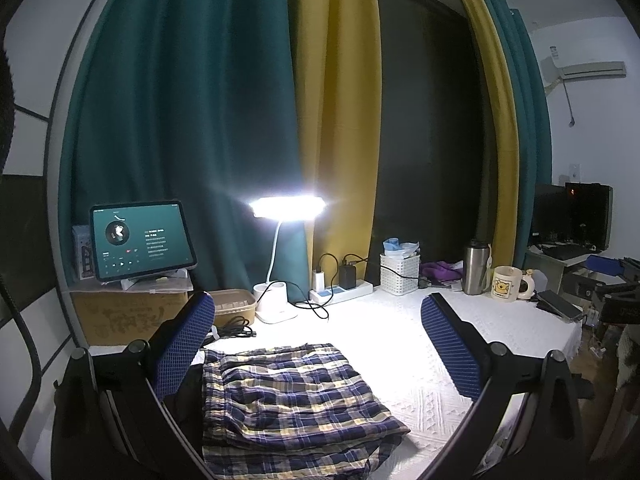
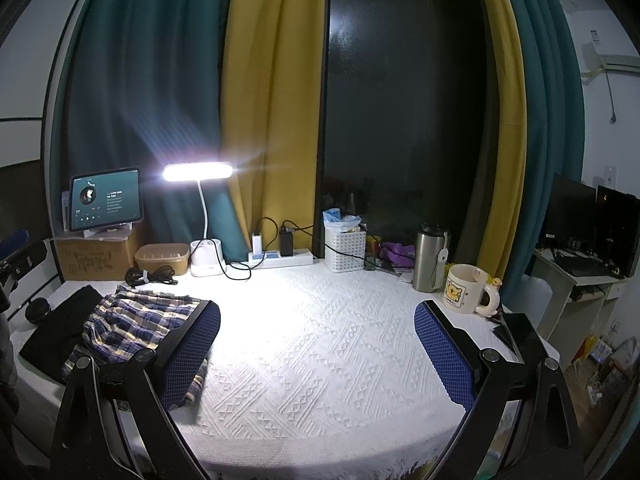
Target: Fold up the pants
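Note:
Blue, yellow and white plaid pants (image 1: 288, 404) lie folded into a compact stack on the white textured tablecloth (image 1: 404, 344). In the right wrist view the pants (image 2: 132, 320) sit at the table's left, next to a black garment (image 2: 60, 332). My left gripper (image 1: 318, 346) is open and empty, held above the pants, with its blue fingers (image 1: 184, 344) on either side. My right gripper (image 2: 316, 354) is open and empty over the bare cloth, to the right of the pants.
Along the back stand a lit desk lamp (image 2: 198, 172), tablet (image 2: 106, 198) on a cardboard box, tan container (image 2: 162, 258), power strip (image 2: 280, 258), white basket (image 2: 344, 248), steel flask (image 2: 430, 256) and mug (image 2: 466, 288). A phone (image 2: 516, 332) lies at the right edge.

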The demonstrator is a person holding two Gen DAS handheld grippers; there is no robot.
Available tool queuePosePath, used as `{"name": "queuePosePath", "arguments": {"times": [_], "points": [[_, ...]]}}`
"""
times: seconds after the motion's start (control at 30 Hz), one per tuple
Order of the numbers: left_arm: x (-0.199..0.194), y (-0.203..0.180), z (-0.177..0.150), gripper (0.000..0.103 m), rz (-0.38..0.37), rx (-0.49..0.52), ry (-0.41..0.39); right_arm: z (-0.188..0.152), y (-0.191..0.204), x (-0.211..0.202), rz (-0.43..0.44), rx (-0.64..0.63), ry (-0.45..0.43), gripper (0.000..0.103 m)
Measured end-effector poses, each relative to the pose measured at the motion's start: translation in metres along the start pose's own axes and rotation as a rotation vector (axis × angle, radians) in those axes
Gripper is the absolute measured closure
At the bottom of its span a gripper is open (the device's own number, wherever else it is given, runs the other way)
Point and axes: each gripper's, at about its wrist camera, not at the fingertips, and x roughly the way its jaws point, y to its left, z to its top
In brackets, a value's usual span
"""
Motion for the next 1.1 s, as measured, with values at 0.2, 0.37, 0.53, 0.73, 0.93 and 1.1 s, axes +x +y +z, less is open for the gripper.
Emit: {"name": "queuePosePath", "arguments": {"times": [0.2, 0.37, 0.53, 0.73, 0.93, 1.1], "points": [[0.0004, -0.0007, -0.0001, 0.001, -0.002, -0.001, 0.004, -0.0041, 0.0, 0.0003, -0.006, 0.003, 0.008, 0.005], [0.0009, -0.0008, -0.0001, 0.001, -0.007, 0.001, 0.009, -0.0046, -0.0004, 0.0006, -0.006, 0.003, 0.008, 0.005], [0.0003, -0.0011, -0.0001, 0.001, -0.012, 0.001, 0.009, -0.0051, -0.0016, 0.0009, -0.005, 0.004, 0.008, 0.005], [0.0005, -0.0015, -0.0001, 0.001, -0.016, -0.001, 0.008, -0.0051, -0.0021, 0.0012, -0.006, 0.005, 0.009, 0.005], [0.0006, -0.002, -0.0001, 0.001, -0.015, -0.001, 0.008, -0.0049, -0.0026, 0.001, -0.005, 0.004, 0.008, 0.005], [0.0007, -0.0021, 0.0, 0.001, -0.017, -0.001, 0.008, -0.0046, -0.0023, 0.0008, -0.005, 0.005, 0.009, 0.005]]}}
